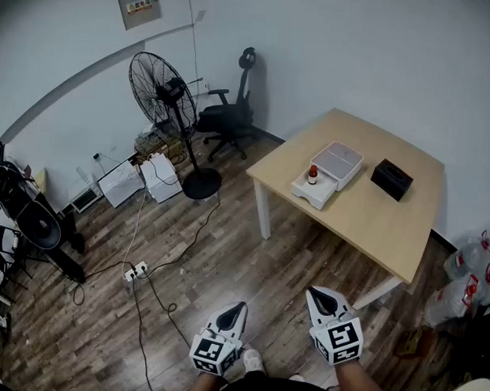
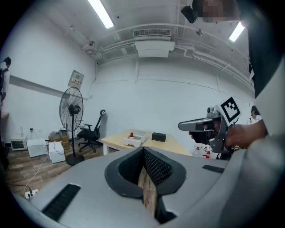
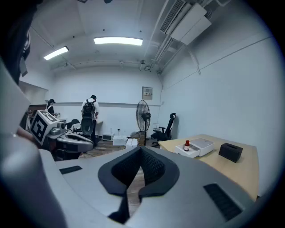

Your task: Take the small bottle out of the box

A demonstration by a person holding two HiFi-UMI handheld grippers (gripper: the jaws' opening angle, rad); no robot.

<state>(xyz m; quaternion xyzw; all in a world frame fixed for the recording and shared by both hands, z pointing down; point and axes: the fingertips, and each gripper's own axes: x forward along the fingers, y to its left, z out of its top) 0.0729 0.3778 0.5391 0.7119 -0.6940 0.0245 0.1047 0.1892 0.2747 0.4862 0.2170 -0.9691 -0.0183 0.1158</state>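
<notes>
The small bottle, brown with a red cap, stands upright in the pulled-out drawer of a white box on the wooden table. Both grippers hang low over the floor, far short of the table. My left gripper and right gripper point toward it, each shut with nothing between the jaws. In the left gripper view the bottle is small and distant, and my left gripper's tips meet. In the right gripper view the bottle stands in the box beyond my shut right gripper.
A black box lies on the table right of the white one. A standing fan, an office chair and floor cables with a power strip are to the left. Water bottles are stacked right of the table. People stand far back.
</notes>
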